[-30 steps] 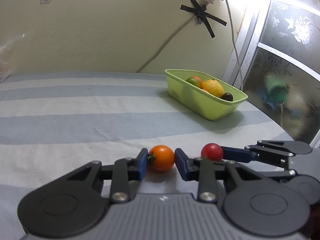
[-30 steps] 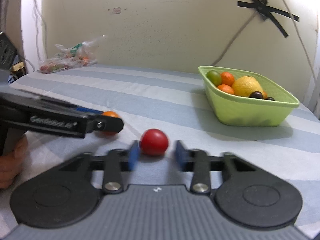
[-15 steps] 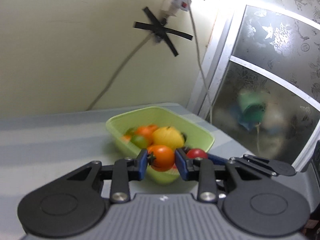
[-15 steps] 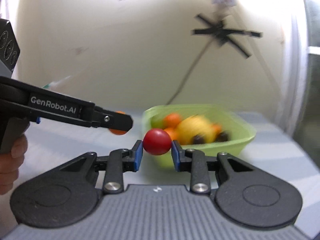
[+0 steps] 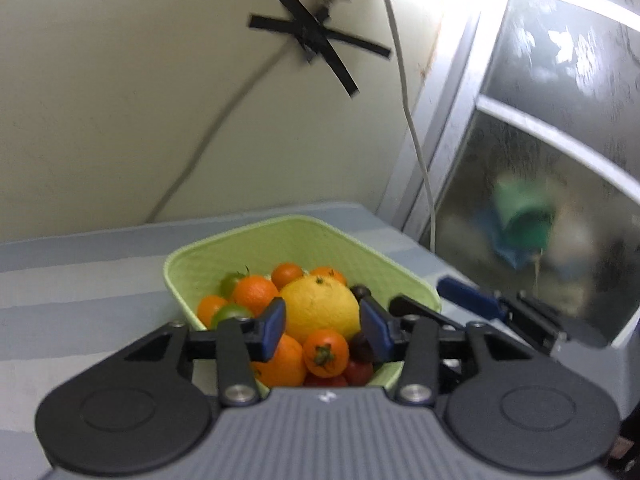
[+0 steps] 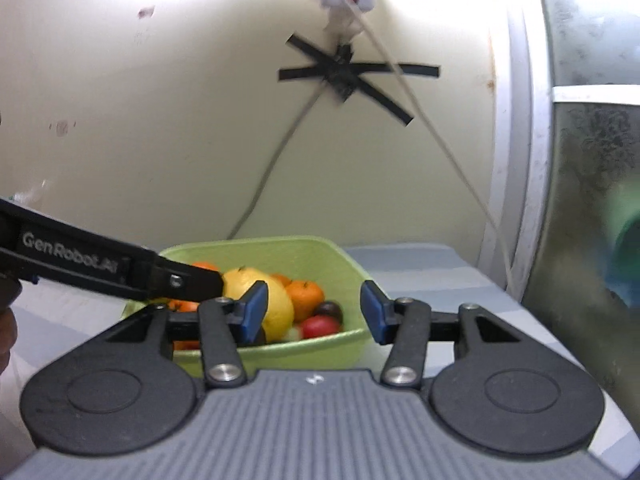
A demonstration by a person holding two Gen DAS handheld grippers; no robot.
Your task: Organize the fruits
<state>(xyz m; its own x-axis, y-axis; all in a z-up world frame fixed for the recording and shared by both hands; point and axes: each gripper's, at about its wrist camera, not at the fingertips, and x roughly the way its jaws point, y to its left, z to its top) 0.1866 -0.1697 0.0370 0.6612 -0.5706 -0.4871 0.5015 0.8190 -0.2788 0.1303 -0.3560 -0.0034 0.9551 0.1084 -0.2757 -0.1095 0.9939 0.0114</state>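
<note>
Over the striped table (image 5: 80, 264) the green basket (image 5: 256, 236) sits heaped with fruit, the big yellow citrus (image 5: 322, 306) in the middle, and both tools hang right above it, so this looks like the drop-off step. The left gripper (image 5: 323, 330) has just been opening, nothing pinched, the orange tomato (image 5: 324, 353) lying loose on the pile below; the right gripper (image 6: 314, 312) has just been opening too, pads apart, the red tomato (image 6: 320, 326) down in the basket. Next, I'd guess, both pull back for any fruit left outside
</note>
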